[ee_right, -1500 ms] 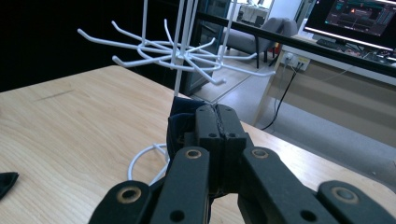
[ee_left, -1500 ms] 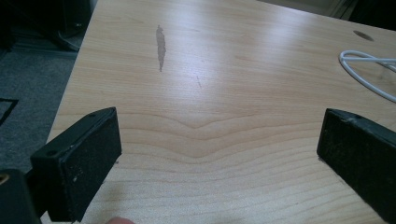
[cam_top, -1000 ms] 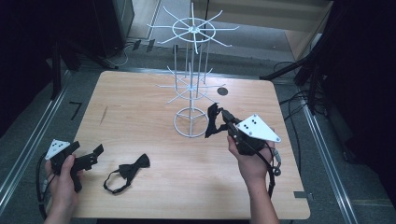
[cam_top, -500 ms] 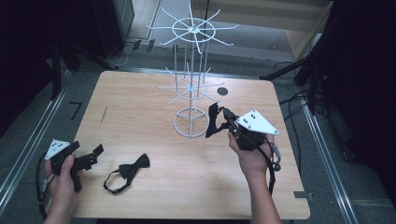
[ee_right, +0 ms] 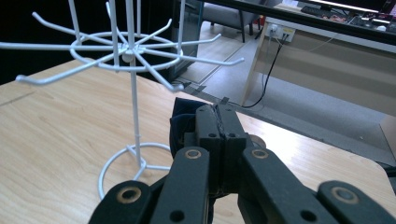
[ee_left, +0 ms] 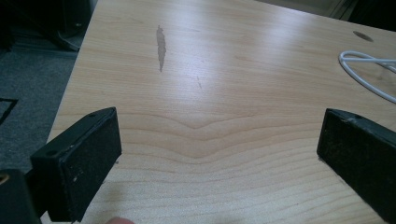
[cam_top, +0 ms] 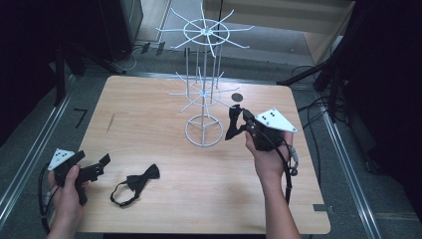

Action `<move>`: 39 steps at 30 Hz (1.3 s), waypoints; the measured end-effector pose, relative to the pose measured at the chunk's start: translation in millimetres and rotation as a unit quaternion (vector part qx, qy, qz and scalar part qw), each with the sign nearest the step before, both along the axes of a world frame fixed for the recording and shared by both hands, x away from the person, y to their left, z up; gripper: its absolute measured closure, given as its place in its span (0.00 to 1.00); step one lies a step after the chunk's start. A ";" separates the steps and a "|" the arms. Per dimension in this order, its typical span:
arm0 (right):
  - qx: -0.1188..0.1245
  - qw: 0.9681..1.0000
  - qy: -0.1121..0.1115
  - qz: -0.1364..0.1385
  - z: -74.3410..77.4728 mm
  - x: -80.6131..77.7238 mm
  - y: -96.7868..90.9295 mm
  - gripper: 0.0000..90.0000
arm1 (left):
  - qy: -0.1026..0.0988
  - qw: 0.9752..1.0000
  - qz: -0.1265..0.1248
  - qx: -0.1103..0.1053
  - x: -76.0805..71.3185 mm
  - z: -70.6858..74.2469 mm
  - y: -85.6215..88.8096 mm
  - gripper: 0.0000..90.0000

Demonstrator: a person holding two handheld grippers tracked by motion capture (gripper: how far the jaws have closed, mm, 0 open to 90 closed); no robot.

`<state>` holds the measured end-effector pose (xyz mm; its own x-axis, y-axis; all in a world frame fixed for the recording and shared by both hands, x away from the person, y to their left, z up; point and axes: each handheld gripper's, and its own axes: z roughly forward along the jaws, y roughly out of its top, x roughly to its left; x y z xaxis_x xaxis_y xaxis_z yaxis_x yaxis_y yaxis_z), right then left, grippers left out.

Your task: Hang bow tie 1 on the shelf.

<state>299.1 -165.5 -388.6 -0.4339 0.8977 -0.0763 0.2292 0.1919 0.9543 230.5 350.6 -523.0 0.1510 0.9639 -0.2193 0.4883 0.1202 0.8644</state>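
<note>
1. Since the earlier frames almost nothing has shifted: the right gripper (cam_top: pixel 238 121) sits a touch closer to the stand, while the left gripper (cam_top: pixel 102 164) and the bow tie on the table lie where they were.
2. At the near left corner of the wooden table (cam_top: pixel 149 114), a hand (cam_top: pixel 64 191) holds the left gripper low over the surface. Its jaws stand wide apart with nothing between them; in the left gripper view only bare pale wood grain, with one dark streak (ee_left: pixel 161 41), lies between the two flat black rectangular pads (ee_left: pixel 88 149).
3. Just right of that gripper, a black bow tie (cam_top: pixel 141 178) lies flat on the table, its thin strap curled in a loop toward the near edge. It is near the left gripper but not touching it.
4. At the table's middle stands a white wire display stand (cam_top: pixel 203 89): a round ring base, a slim upright pole, and two tiers of thin hooked spokes radiating outward.
5. Just right of the ring base, the right hand (cam_top: pixel 268 159) holds the right gripper raised off the table. Its jaws are pressed together on a second bow tie (cam_top: pixel 233 124) of dark soft fabric, which hangs from them beside the stand. In the right gripper view, a thin edge of the fabric shows pinched between the closed pads.
</note>
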 end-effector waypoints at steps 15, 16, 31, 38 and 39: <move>0.004 1.000 0.005 -0.024 11.2 16.6 15.1 1.00 | 0.001 1.000 0.000 -0.001 -0.1 0.1 0.3 0.00; 0.006 1.000 0.005 -0.024 12.0 16.8 16.0 1.00 | 0.001 1.000 0.000 -0.002 -0.1 0.1 0.3 0.00; 0.020 1.000 -0.004 -0.015 25.6 4.0 26.0 1.00 | -0.001 1.000 0.000 0.001 -0.1 0.1 0.2 0.00; 0.022 1.000 -0.004 -0.011 30.2 1.1 33.3 1.00 | -0.001 1.000 0.000 0.002 -0.2 0.2 0.1 0.00; 0.022 1.000 -0.003 -0.010 30.7 1.1 34.5 1.00 | 0.000 1.000 0.000 0.002 -0.2 0.2 0.2 0.00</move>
